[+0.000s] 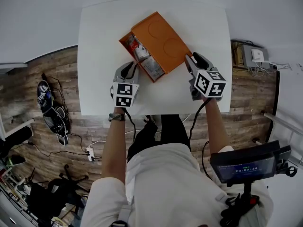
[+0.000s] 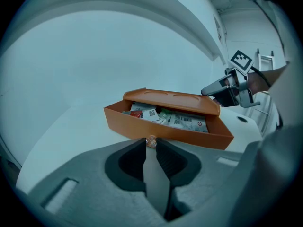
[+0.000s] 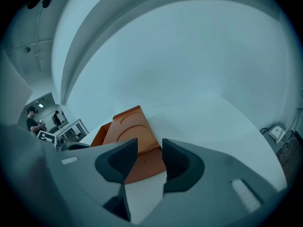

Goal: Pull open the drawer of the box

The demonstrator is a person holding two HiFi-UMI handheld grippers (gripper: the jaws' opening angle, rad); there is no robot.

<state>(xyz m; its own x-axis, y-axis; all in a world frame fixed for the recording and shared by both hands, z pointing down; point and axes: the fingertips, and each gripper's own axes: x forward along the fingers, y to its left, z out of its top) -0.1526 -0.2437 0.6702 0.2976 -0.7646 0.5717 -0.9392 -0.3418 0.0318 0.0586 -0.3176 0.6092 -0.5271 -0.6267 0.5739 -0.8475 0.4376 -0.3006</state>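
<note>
An orange box (image 1: 163,37) lies slantwise on the white table (image 1: 99,56). Its drawer (image 1: 142,56) is slid out toward the left and holds several printed packets (image 2: 182,121). My left gripper (image 1: 134,69) is at the drawer's front wall (image 2: 161,129); its jaws (image 2: 151,143) are nearly together, pinching the small pale knob (image 2: 151,140). My right gripper (image 1: 189,59) sits at the box's near right end. In the right gripper view its jaws (image 3: 150,148) stand apart, with the box's end (image 3: 142,167) showing between them. Whether its pads press the box I cannot tell.
The table's front edge runs just behind both grippers. A round hole (image 2: 243,119) marks the tabletop to the right of the box. On the wooden floor lie a bag with cables (image 1: 52,108) at left and a power strip (image 1: 90,152). Grey equipment (image 1: 255,56) stands at right.
</note>
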